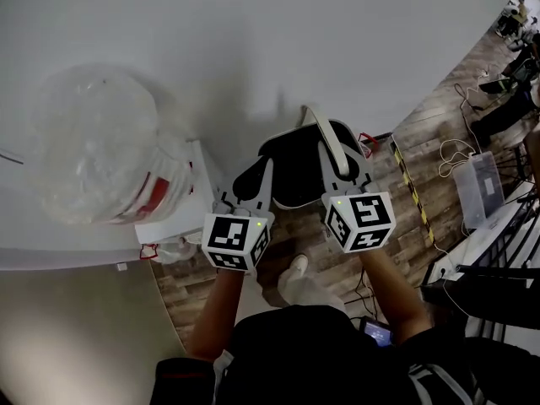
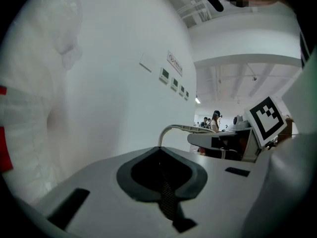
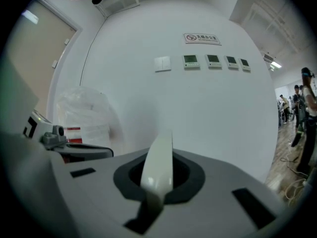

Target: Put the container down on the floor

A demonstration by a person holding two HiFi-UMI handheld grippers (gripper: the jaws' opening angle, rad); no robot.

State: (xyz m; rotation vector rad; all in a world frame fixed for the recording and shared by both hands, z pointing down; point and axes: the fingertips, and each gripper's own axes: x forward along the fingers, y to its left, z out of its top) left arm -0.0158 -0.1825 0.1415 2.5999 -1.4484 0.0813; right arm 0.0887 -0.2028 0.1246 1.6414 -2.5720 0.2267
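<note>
container: dark plastic container (image 1: pixel 295 175), in air over brown wood-plank floor (image 1: pixel 403 154).
r claw: right gripper (image 1: pixel 336 171) (image 3: pixel 157 182) clamped on its white curved handle (image 3: pixel 158 157).
l claw: left gripper (image 1: pixel 257 184) (image 2: pixel 166 197) pinched on dark rim (image 2: pixel 167 202).
tip: lower both evenly; release once base lands.

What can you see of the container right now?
The container is a dark, rounded bin with a pale rim and a white bail handle. It is held over the wood floor near the white wall. The right tongs clamp the handle; the left tongs seem to pinch its dark edge.
</note>
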